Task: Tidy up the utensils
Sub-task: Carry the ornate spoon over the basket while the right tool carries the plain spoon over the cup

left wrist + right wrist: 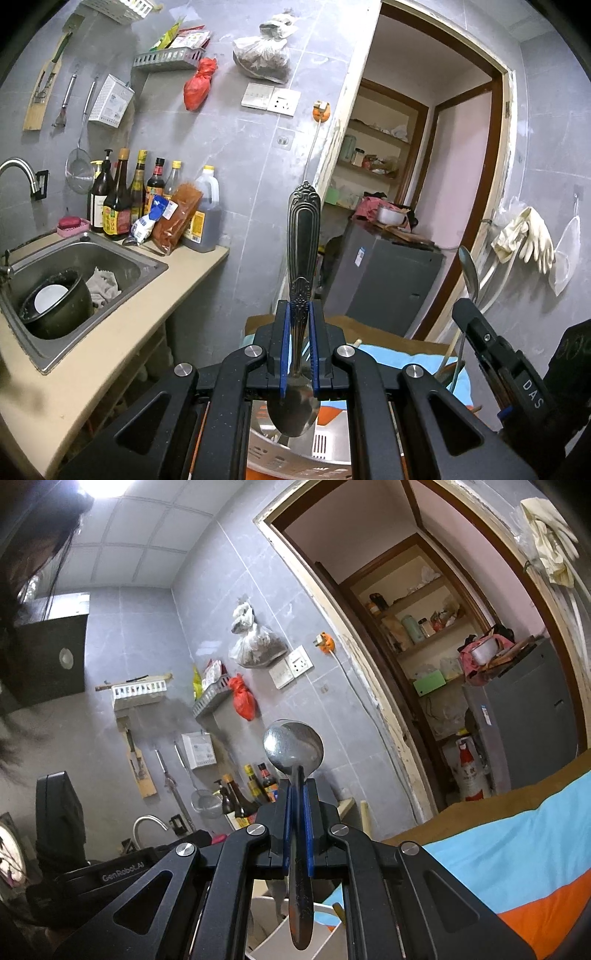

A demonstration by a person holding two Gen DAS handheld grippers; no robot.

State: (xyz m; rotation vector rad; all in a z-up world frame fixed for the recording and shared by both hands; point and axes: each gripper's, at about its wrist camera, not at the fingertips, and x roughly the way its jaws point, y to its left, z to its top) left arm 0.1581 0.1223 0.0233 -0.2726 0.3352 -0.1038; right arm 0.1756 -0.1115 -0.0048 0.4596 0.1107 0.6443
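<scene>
My left gripper [299,312] is shut on an ornate steel spoon [303,236]. Its patterned handle points up and away, and its bowl hangs back toward the camera. At the right edge of the left wrist view, my right gripper [467,310] holds a plain spoon [469,267] upright. In the right wrist view, that right gripper [297,786] is shut on the plain spoon [293,747], bowl up beyond the blue pads, handle running back under the camera. A white slotted basket [325,446] lies below both grippers, mostly hidden.
A steel sink [147,273] holding a dark pot [55,306] sits in the beige counter [92,350] at the left, with sauce bottles [118,199] behind it. A blue and orange cloth [517,849] lies at the right. An open doorway and a grey cabinet [384,280] are ahead.
</scene>
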